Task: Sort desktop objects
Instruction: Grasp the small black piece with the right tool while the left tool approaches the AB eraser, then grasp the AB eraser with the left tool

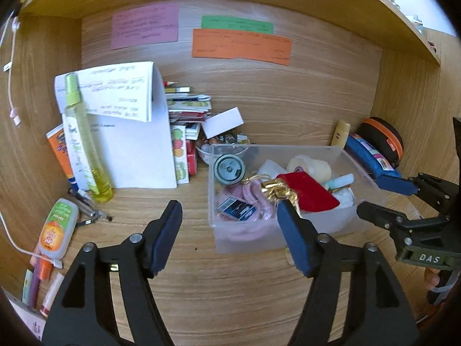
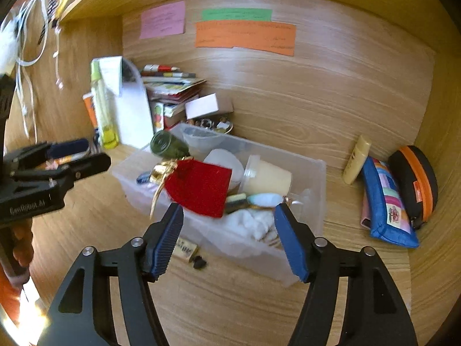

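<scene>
Overhead, a shelf caps the wooden desk [image 1: 219, 302] (paper notes [image 1: 241, 43] behind).

The left wrist view looks forward and downward along its own fingers [image 1: 168, 239] at the bench [image 1: 184, 262], with the clear bin [image 1: 227, 239] close ahead to its right. The right wrist view sits further right, closer over that bin [image 2: 311, 201]. Both share the bin, the back wall's coloured notes [image 1: 241, 46] and the paper stack.

Writing on the coloured wall notes [image 1: 241, 43] is illegible
</scene>
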Tool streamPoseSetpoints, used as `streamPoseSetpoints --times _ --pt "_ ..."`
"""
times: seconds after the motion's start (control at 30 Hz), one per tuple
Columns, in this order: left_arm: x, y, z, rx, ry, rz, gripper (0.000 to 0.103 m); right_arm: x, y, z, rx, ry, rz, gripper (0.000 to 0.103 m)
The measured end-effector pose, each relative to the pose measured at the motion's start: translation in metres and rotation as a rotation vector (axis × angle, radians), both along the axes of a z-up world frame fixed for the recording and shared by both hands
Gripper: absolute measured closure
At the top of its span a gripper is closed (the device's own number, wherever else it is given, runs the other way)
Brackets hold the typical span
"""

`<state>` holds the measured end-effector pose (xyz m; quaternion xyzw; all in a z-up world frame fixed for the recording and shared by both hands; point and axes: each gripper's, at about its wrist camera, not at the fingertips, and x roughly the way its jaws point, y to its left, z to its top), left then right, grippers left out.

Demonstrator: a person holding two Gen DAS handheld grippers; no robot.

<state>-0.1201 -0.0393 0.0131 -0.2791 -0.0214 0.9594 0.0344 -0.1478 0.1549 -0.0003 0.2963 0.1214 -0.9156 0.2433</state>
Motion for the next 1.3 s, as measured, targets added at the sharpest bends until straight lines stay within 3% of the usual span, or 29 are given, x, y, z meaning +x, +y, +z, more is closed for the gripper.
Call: streamPoseSetpoints --times 0.27,0.43,0.6,0.7,0.93,1.3 --pt "0.009 -0.018 -0.023 0.038 -0.055 0.009 0.034 0.006 -0.017 -0.038 0.071 -0.105 0.04 0.043" --pt "0.015 -0.018 -0.035 0.044 -0.084 -0.001 0.034 -0.003 -0.021 -0.067 0.109 -0.199 0.03 0.061" --pt "0.016 -0.013 -0.045 0.049 -0.113 -0.027 0.034 -0.015 -0.021 -0.079 0.107 -0.256 0.029 0.067" --pt "0.015 -0.007 -0.05 0.047 -0.131 -0.048 0.034 -0.018 -0.025 -0.081 0.12 -0.263 0.048 0.067" --pt "0.006 0.016 -0.058 0.039 -0.181 -0.107 0.034 -0.016 -0.037 -0.085 0.146 -0.238 0.098 0.089" --pt "-0.02 0.067 -0.071 -0.008 -0.268 -0.151 0.034 -0.016 0.008 -0.067 0.042 -0.218 0.074 0.089"
